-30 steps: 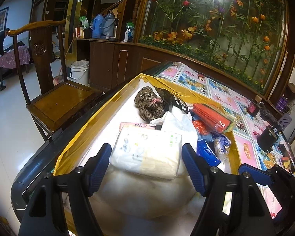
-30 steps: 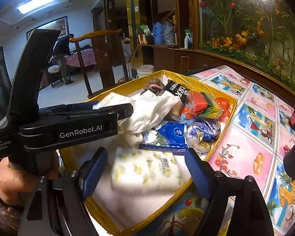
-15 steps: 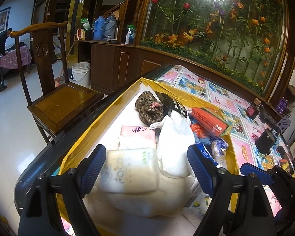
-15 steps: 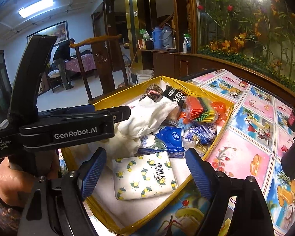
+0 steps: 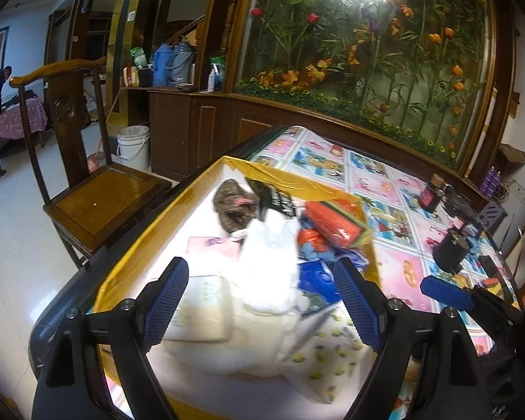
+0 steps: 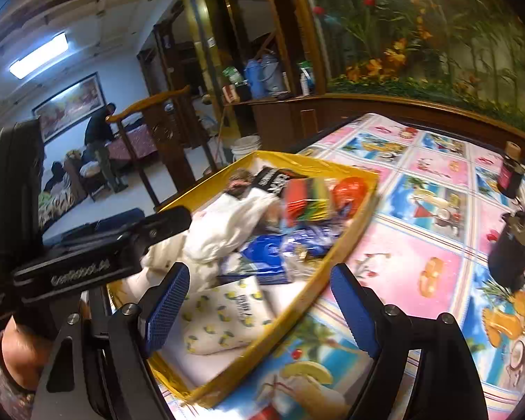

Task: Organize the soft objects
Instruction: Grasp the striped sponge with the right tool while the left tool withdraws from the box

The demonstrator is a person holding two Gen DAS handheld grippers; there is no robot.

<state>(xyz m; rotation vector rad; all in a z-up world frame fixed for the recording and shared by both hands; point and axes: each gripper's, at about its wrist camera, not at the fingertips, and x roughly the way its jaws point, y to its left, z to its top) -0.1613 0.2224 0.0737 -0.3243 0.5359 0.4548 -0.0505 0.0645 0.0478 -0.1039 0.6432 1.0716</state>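
The left gripper's body (image 6: pixel 80 269) carries white lettering, blurred but legible as "GenRobot.AI". The black fabric item (image 6: pixel 274 180) in the yellow tray has white letters too smeared to read, as is the lemon-print pack's (image 6: pixel 224 311) dark print.

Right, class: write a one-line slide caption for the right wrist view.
Open right gripper hovers above a lemon-print pack in the crowded yellow tray.

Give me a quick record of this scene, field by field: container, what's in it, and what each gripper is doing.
container: yellow-rimmed tray on a cartoon-print tablecloth
contents: lemon-print tissue pack, white tissue pack, white cloth, knitted hat, orange packet, blue pouch
left gripper: open, empty, above the tray
right gripper: open, empty, over the tray's near edge
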